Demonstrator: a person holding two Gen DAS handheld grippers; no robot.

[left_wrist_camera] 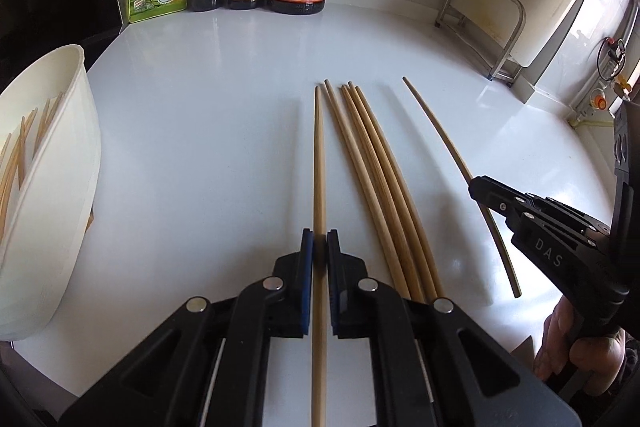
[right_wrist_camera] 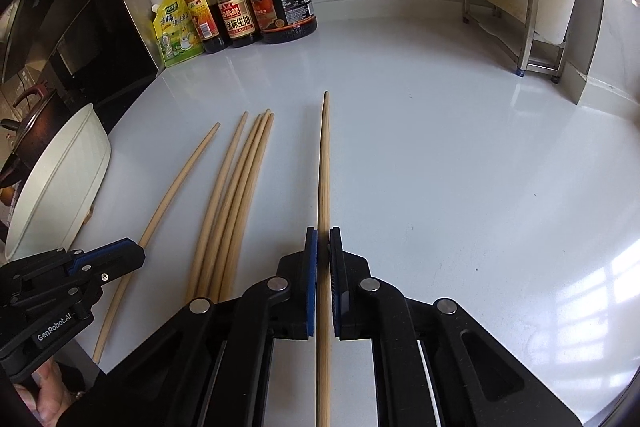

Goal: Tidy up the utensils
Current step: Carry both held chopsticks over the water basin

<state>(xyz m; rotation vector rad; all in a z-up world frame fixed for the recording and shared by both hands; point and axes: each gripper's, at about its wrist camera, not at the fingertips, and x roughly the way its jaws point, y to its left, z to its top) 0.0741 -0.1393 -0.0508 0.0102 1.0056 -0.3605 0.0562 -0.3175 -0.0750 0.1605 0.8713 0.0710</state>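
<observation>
Left gripper (left_wrist_camera: 320,241) pinches one bamboo chopstick (left_wrist_camera: 319,163) between its blue pads. Right gripper (right_wrist_camera: 323,239) is clamped on another chopstick (right_wrist_camera: 324,163), off to the right of the rest. Four loose chopsticks (left_wrist_camera: 372,167) lie bunched on the white countertop (left_wrist_camera: 224,131) between the two. White holder (left_wrist_camera: 52,155) at left has chopsticks inside.

Tan chopsticks (left_wrist_camera: 372,187), white countertop (left_wrist_camera: 224,131)
</observation>
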